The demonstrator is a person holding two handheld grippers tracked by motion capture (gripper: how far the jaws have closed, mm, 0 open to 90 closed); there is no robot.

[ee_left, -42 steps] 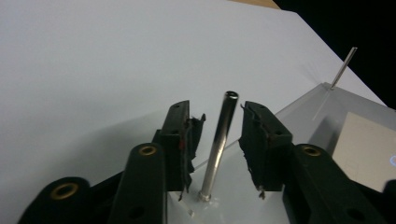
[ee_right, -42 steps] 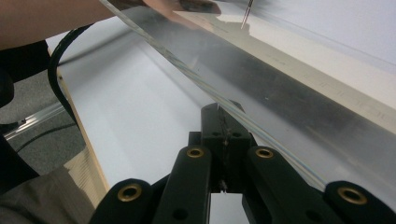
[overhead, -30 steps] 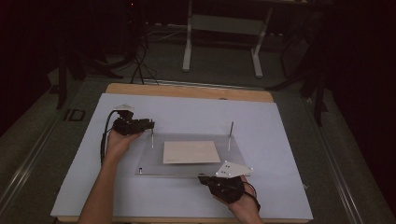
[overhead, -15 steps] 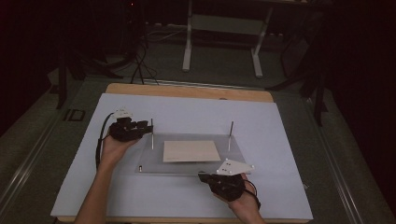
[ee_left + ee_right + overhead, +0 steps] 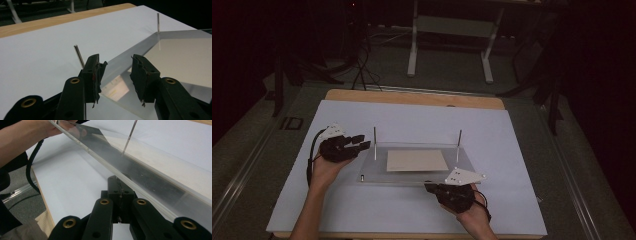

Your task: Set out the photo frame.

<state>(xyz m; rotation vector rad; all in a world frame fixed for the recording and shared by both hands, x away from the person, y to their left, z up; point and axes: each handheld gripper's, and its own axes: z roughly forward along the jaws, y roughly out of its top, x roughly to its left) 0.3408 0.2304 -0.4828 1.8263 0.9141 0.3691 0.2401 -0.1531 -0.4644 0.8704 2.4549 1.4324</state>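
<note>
A clear acrylic plate [image 5: 373, 170] lies flat mid-table with a beige sheet [image 5: 417, 160] under or on its middle. Two thin metal pins stand upright at its back corners: the left pin [image 5: 375, 136] and the right pin [image 5: 459, 140]. My left gripper [image 5: 363, 141] hovers open just left of the left pin [image 5: 79, 56], with nothing between its jaws [image 5: 116, 62]. My right gripper [image 5: 428, 186] is shut, its tips [image 5: 119, 181] against the plate's front edge [image 5: 150, 177]. I see nothing held in it.
A white sheet [image 5: 512, 150] covers the table, with a wooden strip [image 5: 412, 96] along the far edge. A small metal stud [image 5: 362, 176] stands at the plate's front left corner. A metal stand [image 5: 452, 30] and cables [image 5: 362, 65] are on the floor beyond.
My left gripper has drawn back from the left pin, toward the left and the near side, and risen slightly. The right gripper has stayed at the plate's front edge.
</note>
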